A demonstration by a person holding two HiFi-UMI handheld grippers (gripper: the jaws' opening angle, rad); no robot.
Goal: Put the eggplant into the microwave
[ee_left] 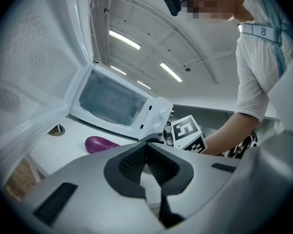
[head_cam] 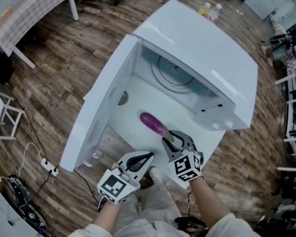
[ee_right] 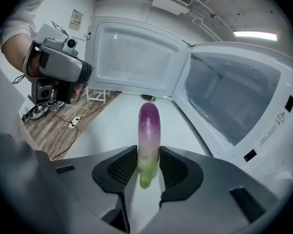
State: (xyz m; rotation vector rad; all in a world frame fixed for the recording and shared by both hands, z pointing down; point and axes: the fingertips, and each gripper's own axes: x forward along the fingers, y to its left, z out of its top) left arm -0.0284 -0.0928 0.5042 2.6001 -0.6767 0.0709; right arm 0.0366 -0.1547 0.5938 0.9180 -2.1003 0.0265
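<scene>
The white microwave stands on a white table with its door swung wide to the left and its cavity empty. A purple eggplant with a green end lies low over the table in front of the cavity. My right gripper is shut on that green end. In the right gripper view both pads press the eggplant and its purple tip points toward the door. My left gripper hovers near the table's front edge, shut and holding nothing. From it the eggplant shows beside the microwave.
A round metal fitting sits in the table near the door hinge. A power strip with cables lies on the wooden floor at the left. Bottles stand behind the microwave. A cloth-covered table is at the far left.
</scene>
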